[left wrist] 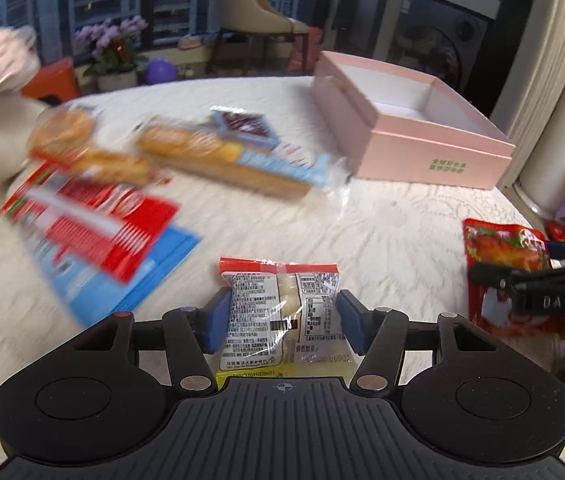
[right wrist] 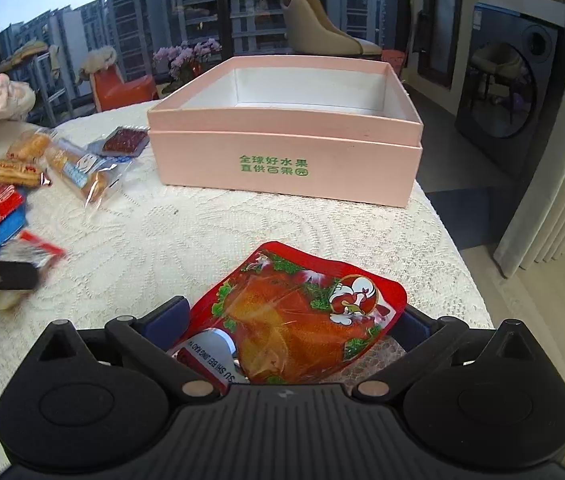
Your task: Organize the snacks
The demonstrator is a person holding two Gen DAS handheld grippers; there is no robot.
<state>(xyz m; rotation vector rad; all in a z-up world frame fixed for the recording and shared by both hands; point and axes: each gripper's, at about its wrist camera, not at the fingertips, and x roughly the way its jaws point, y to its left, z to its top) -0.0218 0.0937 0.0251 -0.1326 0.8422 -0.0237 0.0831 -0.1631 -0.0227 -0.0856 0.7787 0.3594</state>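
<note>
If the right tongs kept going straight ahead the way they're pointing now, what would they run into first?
Most likely the near wall of the pink box. The right tongs already hold the red chicken snack pouch, and only bare lace tablecloth lies between them and the box. Depth is hard to judge, so their height could change that.

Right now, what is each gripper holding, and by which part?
The left gripper clamps the clear cake packet across its side edges. The right gripper has the red chicken pouch between its fingers by the lower end.
</note>
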